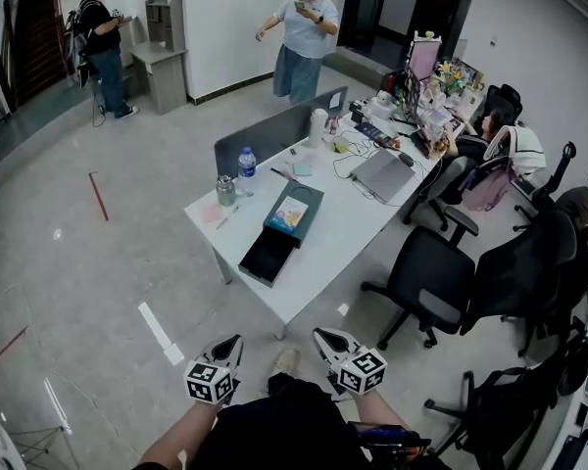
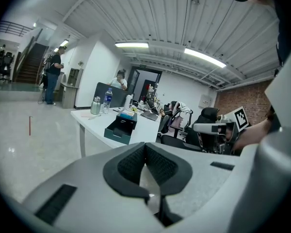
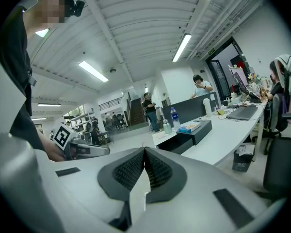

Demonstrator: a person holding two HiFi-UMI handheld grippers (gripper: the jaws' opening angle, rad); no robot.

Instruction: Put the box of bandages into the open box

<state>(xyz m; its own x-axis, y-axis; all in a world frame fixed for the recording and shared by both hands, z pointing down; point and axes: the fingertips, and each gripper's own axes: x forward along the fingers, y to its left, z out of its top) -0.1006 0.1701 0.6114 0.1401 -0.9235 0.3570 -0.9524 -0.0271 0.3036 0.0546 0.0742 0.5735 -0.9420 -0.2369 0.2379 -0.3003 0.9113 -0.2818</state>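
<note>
The left claw point(image 1: 231, 344) and the right claw point(image 1: 323, 339) are both fully closed and hold nothing; they are well apart from the table point(image 1: 345, 233). On it, the box of bandages point(image 1: 291, 213) lies on the teal far end of the open box point(image 1: 267, 256), just beside its dark compartment

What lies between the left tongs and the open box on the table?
Only floor and a bare strip of the white table. The head view shows nothing else between the left tongs and the open box.
</note>
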